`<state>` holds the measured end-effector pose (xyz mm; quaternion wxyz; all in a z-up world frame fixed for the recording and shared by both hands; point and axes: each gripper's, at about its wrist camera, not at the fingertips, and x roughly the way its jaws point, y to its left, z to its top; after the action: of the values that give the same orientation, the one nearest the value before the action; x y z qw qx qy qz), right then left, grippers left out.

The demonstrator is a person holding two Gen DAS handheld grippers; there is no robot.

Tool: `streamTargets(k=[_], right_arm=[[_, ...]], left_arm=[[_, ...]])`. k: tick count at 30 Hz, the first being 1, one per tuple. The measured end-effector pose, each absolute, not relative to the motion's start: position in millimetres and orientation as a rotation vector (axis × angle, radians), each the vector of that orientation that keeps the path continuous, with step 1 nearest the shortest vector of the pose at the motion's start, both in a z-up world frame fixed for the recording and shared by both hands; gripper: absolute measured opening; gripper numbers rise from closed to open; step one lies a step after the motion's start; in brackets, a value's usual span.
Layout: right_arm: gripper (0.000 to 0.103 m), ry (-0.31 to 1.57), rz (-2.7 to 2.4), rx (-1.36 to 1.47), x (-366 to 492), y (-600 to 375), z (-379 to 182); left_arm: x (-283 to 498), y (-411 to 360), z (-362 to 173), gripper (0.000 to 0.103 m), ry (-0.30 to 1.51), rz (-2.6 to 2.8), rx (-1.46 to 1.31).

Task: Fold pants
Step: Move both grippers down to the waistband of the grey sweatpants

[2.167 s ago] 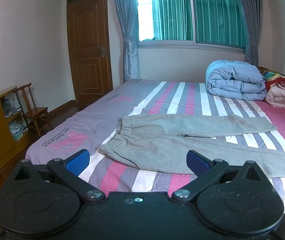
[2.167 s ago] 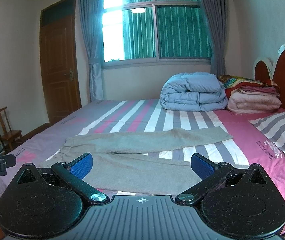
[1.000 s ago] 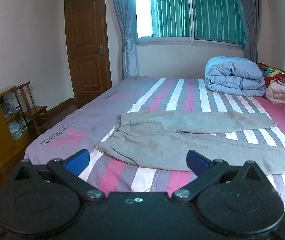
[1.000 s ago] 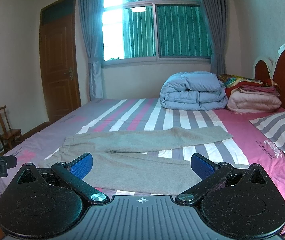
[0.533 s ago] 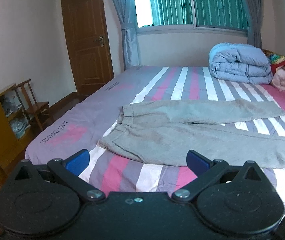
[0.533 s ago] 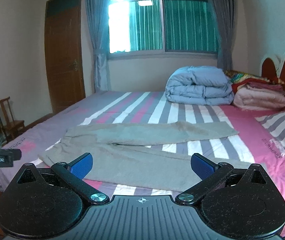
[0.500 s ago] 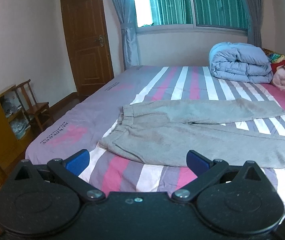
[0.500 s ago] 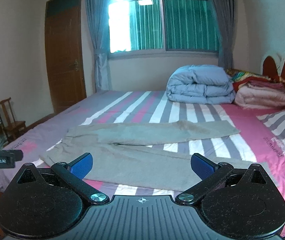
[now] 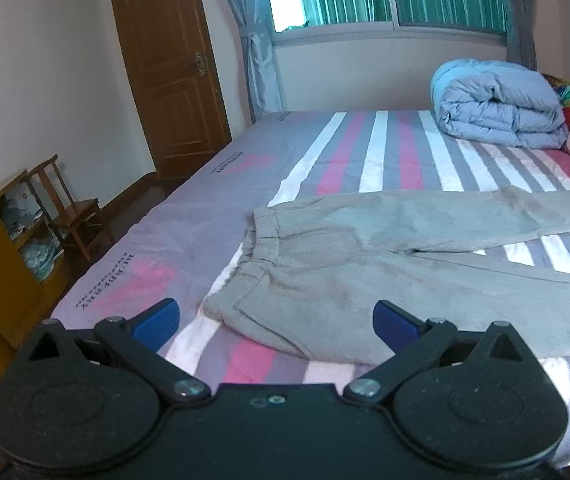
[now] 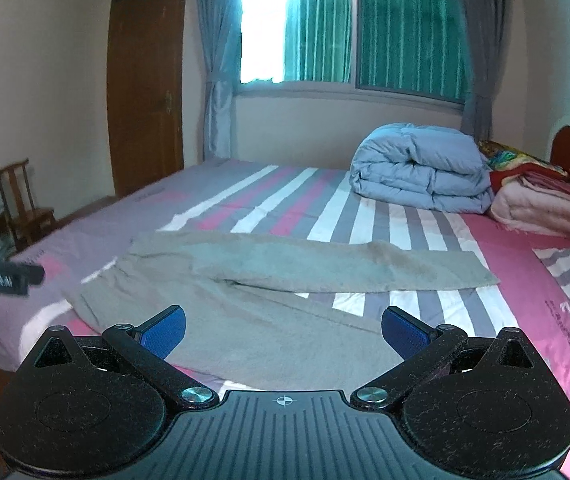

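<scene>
**Both grippers drop in toward the pants, nothing gripped yet**

Left gripper (image 9: 276,320), black body with blue finger pads: jaws spread wide, empty. It has come lower and closer than a second ago; the near waistband corner of the grey knit pants (image 9: 365,280) now sits just ahead, between the pads. Right gripper (image 10: 283,330), same build: released, empty, also tipped down and nearer, over the near leg. So the approach is under way and no fold has started; I'd judge the next grasp falls at waistband and near leg.

Pants lie flat on the striped pink, grey and white bedsheet (image 9: 381,152), waistband toward the wooden door (image 9: 165,60), legs spread in a narrow V toward the headboard. Same lie as before, untouched.

Farther back: rolled light-blue quilt (image 10: 417,168), pink folded blankets (image 10: 541,208).

Hard to see: the near leg's cuff is cut off by the frame edge in the left view and hidden behind the gripper body in the right. Right view is motion-blurred. A black labelled bar (image 10: 1,276) pokes in at left, probably the other gripper.
</scene>
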<state>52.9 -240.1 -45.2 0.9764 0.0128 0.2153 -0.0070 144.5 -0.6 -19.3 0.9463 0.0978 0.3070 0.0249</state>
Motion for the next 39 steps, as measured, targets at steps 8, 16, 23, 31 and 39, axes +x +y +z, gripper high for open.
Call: streamTargets(k=[8,16,23,31,39], right_arm=[[0.103,0.49,0.035,-0.027,120,-256,-53],[0.103,0.53,0.166,-0.055,215,-270,-64],[0.103,0.604,0.278,-0.122,324,-267,-87],[0.103,0.686,0.344,-0.207,449,-253,-129],[0.103,0.748,0.378,-0.26,564,-246,-171]], left_arm=[[222,8,-23,0.085,0.699,0.024,0.202],[320,18,-48,0.079,0.796,0.02,0.186],[413,38,-81,0.08,0.865,0.064,0.181],[499,61,-136,0.08,0.957,0.091,0.116],[565,85,-189,0.08,1.035,0.097,0.042]])
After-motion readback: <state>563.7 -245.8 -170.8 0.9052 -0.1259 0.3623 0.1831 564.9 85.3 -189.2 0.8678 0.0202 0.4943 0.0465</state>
